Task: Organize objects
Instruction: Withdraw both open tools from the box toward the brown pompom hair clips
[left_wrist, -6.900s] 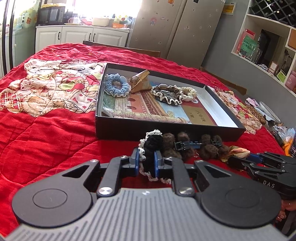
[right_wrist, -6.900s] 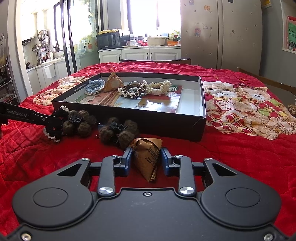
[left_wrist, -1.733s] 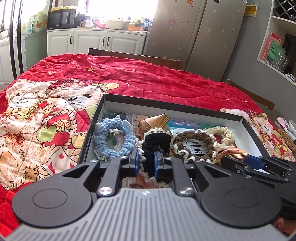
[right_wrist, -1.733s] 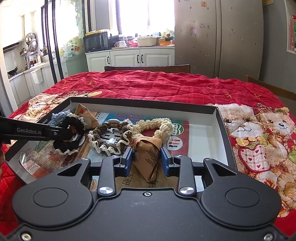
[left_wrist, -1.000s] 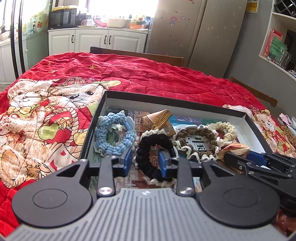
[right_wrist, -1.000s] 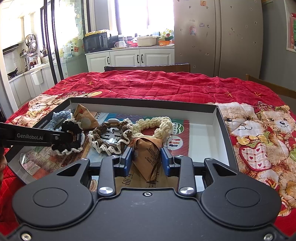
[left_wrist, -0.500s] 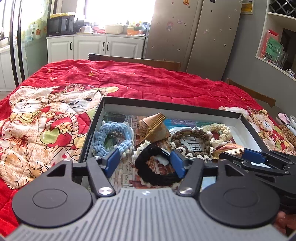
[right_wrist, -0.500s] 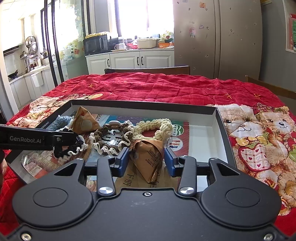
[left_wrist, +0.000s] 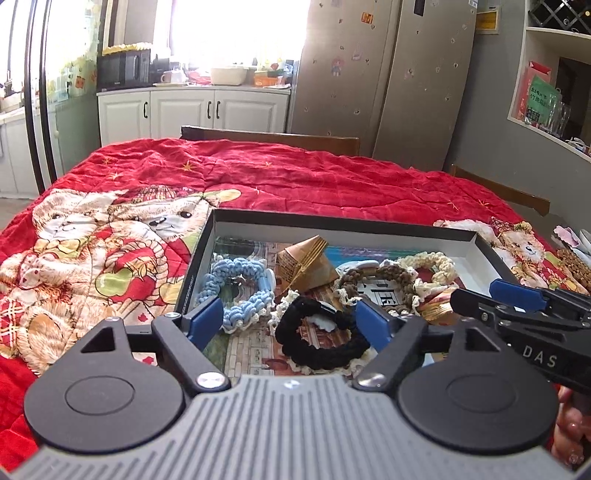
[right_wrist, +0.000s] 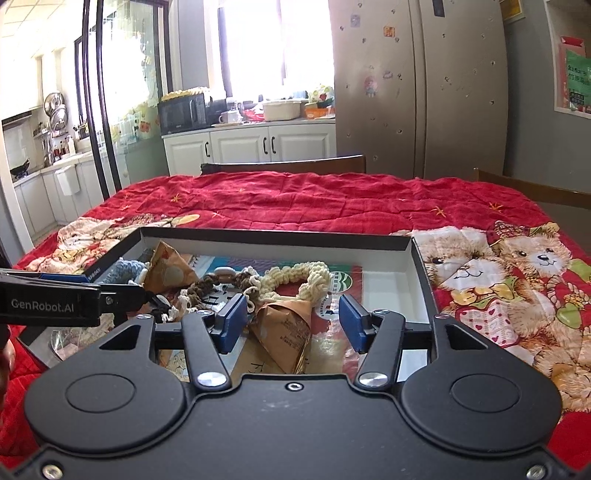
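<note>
A shallow black box (left_wrist: 343, 221) (right_wrist: 277, 233) lies on the red quilt. My left gripper (left_wrist: 288, 321) is open above its near left part; a black hair scrunchie with white lace (left_wrist: 321, 339) lies loose in the box between the blue pads. My right gripper (right_wrist: 291, 321) is open; a brown paper cone packet (right_wrist: 286, 328) lies in the box between its pads. The box also holds a blue crocheted ring (left_wrist: 240, 284), another brown cone packet (left_wrist: 306, 266), a brown-and-cream ring (left_wrist: 384, 280) and a cream ring (right_wrist: 295, 277).
The red quilt with bear prints (left_wrist: 92, 251) (right_wrist: 517, 280) covers the table. Wooden chair backs (left_wrist: 269, 136) stand at the far edge. A fridge (right_wrist: 417, 88) and white cabinets (left_wrist: 192, 110) are behind. The right gripper's arm (left_wrist: 524, 325) crosses the left wrist view.
Both grippers have opened wide and let go. The black scrunchie and the brown cone packet now lie in the box. Both grippers have lifted back slightly.
</note>
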